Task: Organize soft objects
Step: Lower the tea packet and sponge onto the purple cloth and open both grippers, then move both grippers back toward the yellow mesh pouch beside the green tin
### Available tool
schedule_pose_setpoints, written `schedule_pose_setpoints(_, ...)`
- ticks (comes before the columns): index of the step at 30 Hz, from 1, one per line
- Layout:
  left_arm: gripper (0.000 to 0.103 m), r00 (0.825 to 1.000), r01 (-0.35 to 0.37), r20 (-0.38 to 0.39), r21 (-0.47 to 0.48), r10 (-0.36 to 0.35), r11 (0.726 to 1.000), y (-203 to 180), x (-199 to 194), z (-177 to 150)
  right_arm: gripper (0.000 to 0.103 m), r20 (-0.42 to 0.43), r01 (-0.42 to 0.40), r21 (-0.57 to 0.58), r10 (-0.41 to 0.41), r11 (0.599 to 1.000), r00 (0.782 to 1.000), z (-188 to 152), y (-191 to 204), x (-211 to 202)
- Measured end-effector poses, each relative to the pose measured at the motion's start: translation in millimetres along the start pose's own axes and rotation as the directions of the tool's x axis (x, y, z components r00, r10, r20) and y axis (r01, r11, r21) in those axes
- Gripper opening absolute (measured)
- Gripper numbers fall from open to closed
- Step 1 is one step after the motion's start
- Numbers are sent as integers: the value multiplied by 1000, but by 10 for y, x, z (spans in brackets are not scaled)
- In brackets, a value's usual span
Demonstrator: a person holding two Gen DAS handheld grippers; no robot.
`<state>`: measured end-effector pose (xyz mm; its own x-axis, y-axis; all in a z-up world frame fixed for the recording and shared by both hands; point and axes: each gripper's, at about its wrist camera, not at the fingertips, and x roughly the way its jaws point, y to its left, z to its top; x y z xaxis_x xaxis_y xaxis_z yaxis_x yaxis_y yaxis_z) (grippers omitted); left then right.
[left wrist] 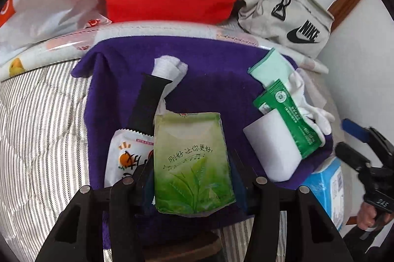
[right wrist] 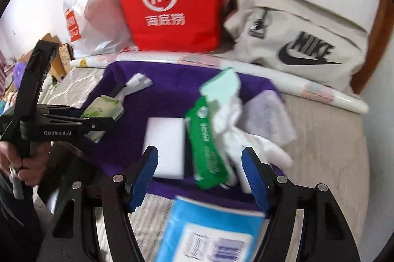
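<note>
The left gripper (left wrist: 193, 190) clasps a green tissue pack (left wrist: 193, 163) printed with tea leaves; the right gripper (right wrist: 199, 178) gapes empty above a blue pack (right wrist: 211, 230).

We lose the lower part of the watch strap (left wrist: 145, 104) behind the green tissue pack (left wrist: 192, 163) and the snack packet (left wrist: 125, 158), and the pack also covers one end of the white cloth (left wrist: 170, 70) beyond it. Right of the pack, the blue box (left wrist: 327, 190) lies partly under the purple towel's (left wrist: 216, 80) edge, and in the right wrist view (right wrist: 211, 232) it runs off the bottom, its label smeared. There the bag's (right wrist: 295, 35) logo and the red bag's (right wrist: 170, 3) characters are blurred too.
</note>
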<state>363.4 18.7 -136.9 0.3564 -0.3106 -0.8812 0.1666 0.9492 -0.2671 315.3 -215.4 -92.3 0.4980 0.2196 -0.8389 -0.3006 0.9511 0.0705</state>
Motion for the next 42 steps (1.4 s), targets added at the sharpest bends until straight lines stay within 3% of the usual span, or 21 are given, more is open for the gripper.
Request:
schedule_pose_setpoints(4,54,1000,-20,-23,11,20,1000,-32,86,28,70,10,33,6,-33,999,999,-58,-80,-47)
schedule_pose_setpoints(6,73,1000,-12,-16,8,12,1000,-40,80,41,70,13,36,8,-36,999,999,-80,-111,-56)
schedule_pose_setpoints(7,76,1000,-5,-1,0,5,1000,-46,48,36,70,13,36,9,-37,999,999,-90,-112,-49)
schedule_pose_setpoints(14,76,998,-37,43,1,37,999,-83,-183,-6,70,17,23,27,-23,999,1000,-187,-136,-114)
schedule_pose_setpoints(18,76,992,-31,122,-6,32,999,-109,-445,-127,70,4,-12,50,11,999,1000,-283,-141,-200)
schedule_pose_setpoints(23,75,988,-29,154,2,28,1000,-161,-799,-385,70,-18,-23,102,25,995,1000,-468,-170,-335)
schedule_pose_setpoints(32,75,987,-34,156,37,28,999,-358,-1240,-1166,70,46,-52,142,46,989,998,-979,-105,-847)
schedule_pose_setpoints(42,75,984,-110,137,-5,110,994,-268,-1255,-1995,67,31,-145,32,144,989,989,-1648,495,-1057)
